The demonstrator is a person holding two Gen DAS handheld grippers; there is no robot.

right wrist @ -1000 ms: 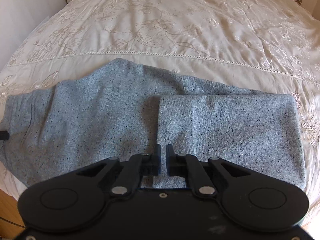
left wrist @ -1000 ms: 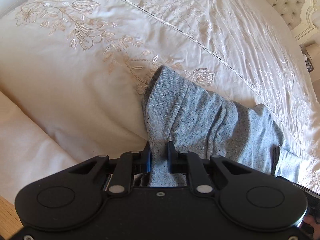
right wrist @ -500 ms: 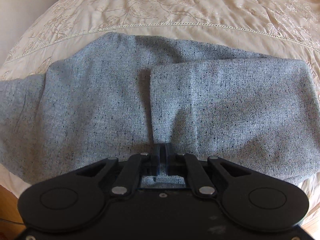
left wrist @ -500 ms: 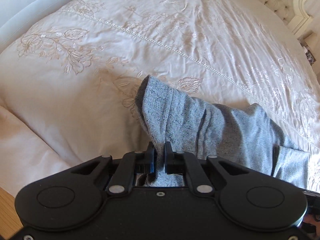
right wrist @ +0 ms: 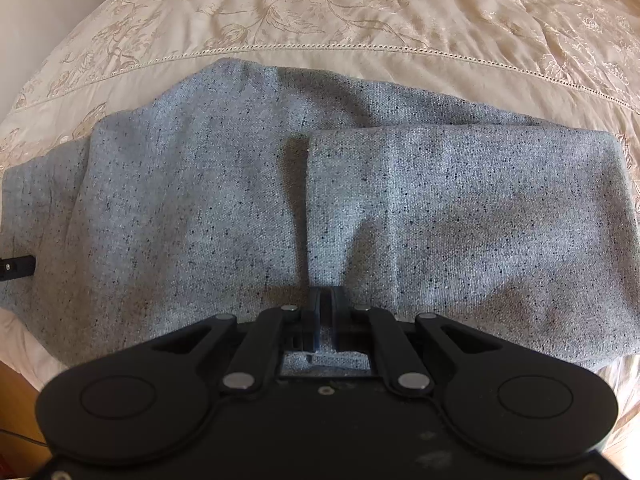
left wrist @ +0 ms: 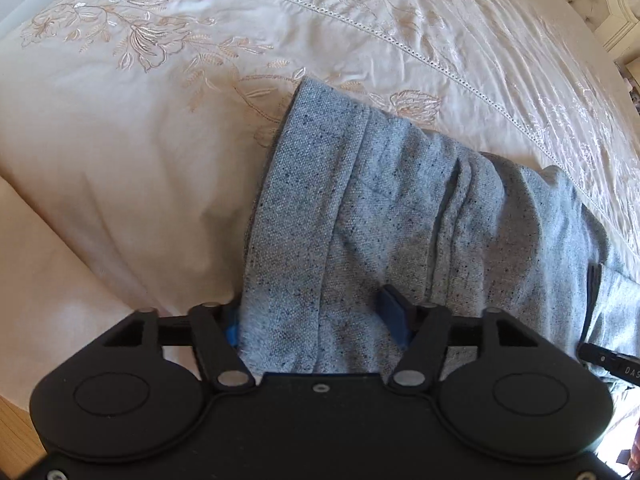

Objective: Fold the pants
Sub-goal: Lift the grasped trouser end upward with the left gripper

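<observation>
Your grey speckled pants (right wrist: 192, 208) lie along the near edge of the bed, on the cream embroidered bedspread (right wrist: 360, 12), with one end folded back over the middle. Your left gripper (left wrist: 316, 316) has just been opening and its jaws now stand apart with the bunched end of the pants loose between them, while your right gripper (right wrist: 325, 312) is pinched together on the edge of the folded flap

One pair of grey pants (right wrist: 208, 200), one bedspread (right wrist: 360, 12), two grippers.
</observation>
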